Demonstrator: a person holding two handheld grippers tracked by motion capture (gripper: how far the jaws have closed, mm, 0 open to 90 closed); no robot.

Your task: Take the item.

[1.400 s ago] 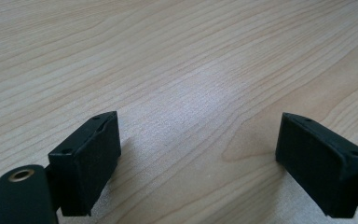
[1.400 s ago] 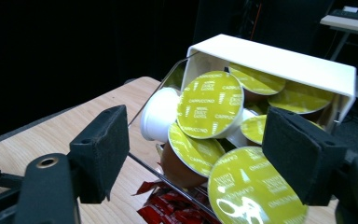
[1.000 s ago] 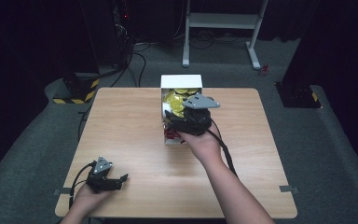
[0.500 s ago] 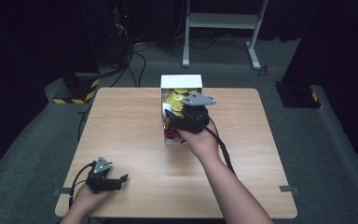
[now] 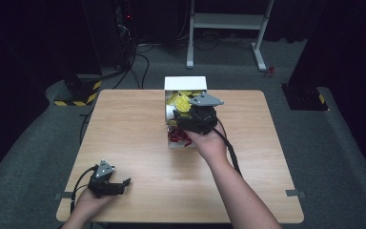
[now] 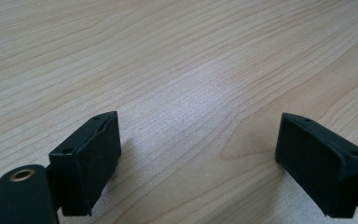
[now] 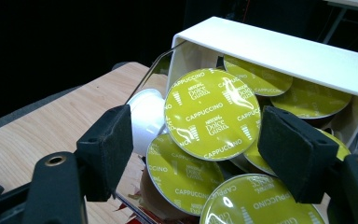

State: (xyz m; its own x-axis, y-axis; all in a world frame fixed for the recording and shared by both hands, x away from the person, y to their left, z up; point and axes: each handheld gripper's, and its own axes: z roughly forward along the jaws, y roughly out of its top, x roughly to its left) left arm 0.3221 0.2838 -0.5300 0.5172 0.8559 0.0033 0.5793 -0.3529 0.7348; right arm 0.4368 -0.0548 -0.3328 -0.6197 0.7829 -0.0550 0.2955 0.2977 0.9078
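A white box (image 5: 185, 83) stands open at the far middle of the table, with several yellow-green-lidded cappuccino capsules (image 7: 182, 179) in it. My right gripper (image 5: 180, 114) reaches into it from the near right. Its pads are shut on one white-bodied capsule (image 7: 212, 114), whose lid faces the camera. That capsule (image 5: 181, 102) sits just above the pile, under the box's white flap (image 7: 279, 46). My left gripper (image 5: 124, 183) rests on the table at the near left, open, with only bare wood (image 6: 196, 121) between its jaws.
Red shreds (image 5: 178, 138) lie at the near end of the box. A person's forearm (image 5: 233, 186) crosses the table's near right. The wooden table (image 5: 124, 124) has bare room on its left and right. Beyond it stand a white frame (image 5: 226, 21) and cables on dark floor.
The right gripper has shifted only slightly over the box, with the capsule between its pads. The left gripper has stayed where it was.
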